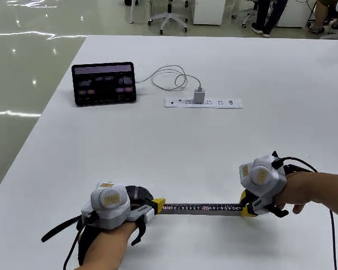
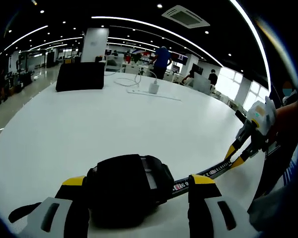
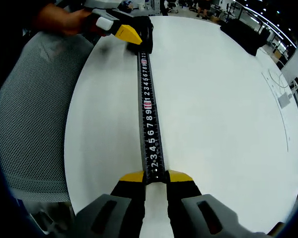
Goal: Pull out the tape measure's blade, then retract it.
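Left tongs [image 2: 139, 180] clamp the case [image 2: 124, 191]; right tongs [image 3: 155, 176] pinch the blade [image 3: 148, 124]. Blade lies near the bench's [image 1: 214, 152] 6 o'clock edge; 12 o'clock side open.

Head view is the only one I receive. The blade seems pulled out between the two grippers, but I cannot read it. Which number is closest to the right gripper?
Observer: In the right gripper view the right gripper is shut on the blade near its end. The first number readable past the jaws is 2, and the numbers rise toward the case.
Operator: Is any mark in another colour?
Observer: Yes, the ten mark is printed in red.
Operator: And how does the left side hold?
Observer: In the left gripper view the left gripper has its yellow-tipped jaws on both sides of the black case, shut on it.
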A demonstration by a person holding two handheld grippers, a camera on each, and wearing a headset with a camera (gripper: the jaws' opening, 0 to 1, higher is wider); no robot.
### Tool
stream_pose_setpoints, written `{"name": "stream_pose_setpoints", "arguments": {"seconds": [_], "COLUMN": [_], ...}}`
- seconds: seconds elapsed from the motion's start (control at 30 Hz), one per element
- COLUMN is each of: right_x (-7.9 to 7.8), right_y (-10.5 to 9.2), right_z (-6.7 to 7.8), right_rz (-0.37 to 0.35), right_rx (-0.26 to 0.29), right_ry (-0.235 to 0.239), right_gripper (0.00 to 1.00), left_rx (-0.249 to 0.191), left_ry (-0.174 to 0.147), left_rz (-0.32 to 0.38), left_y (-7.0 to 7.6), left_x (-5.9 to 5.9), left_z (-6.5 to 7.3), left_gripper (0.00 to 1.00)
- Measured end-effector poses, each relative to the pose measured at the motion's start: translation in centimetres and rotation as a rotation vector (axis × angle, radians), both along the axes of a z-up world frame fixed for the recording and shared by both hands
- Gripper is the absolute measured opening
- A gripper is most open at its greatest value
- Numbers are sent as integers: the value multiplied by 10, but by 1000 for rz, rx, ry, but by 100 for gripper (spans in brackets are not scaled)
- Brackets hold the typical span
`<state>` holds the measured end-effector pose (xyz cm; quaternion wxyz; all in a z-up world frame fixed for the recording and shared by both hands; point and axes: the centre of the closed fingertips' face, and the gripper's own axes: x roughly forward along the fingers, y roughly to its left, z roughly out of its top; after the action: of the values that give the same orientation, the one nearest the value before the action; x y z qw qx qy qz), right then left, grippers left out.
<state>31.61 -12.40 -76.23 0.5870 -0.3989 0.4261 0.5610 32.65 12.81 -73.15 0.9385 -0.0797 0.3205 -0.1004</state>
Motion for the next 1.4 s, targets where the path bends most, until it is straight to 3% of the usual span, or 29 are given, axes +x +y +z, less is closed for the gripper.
{"name": "stream_pose_setpoints", "arguments": {"seconds": [0.03,0.13,0.3,0.4,0.43,0.47,0.57,0.9,1.17,1.3,1.4], "right_x": [0,1,0,1,1,1,1,2,0,1,-1], "right_y": [0,-1,0,0,0,-1,0,-1,0,1,2], "right_z": [0,0,0,0,0,-1,0,-1,-1,0,2], "right_rz": [6,-17,-37,-42,-44,-42,-35,-38,-25,-69,-49], "right_rx": [-5,-12,-29,-35,-38,-40,-43,-11,-8,37,39], "right_ry": [-4,2,3,4,4,3,3,2,-6,12,4], "right_gripper": [11,11,11,11,11,11,11,11,11,11,11], "left_rx": [26,17,37,46,14,22,28,59,57,53,51], "left_ry": [-2,17,17,30,36,42,23,34,38,40,42], "left_rz": [7,42,66,90,93,98,97,81,77,76,75], "left_y": [2,4,6,14,12,14,13,14,14,13,13], "left_x": [1,2,3,3,3,3,3,4,3,2,2], "left_z": [0,1,-1,-4,-4,-5,-5,-6,-7,-6,-6], "left_gripper": [79,78,78,70,67,68,67,65,65,65,65]}}
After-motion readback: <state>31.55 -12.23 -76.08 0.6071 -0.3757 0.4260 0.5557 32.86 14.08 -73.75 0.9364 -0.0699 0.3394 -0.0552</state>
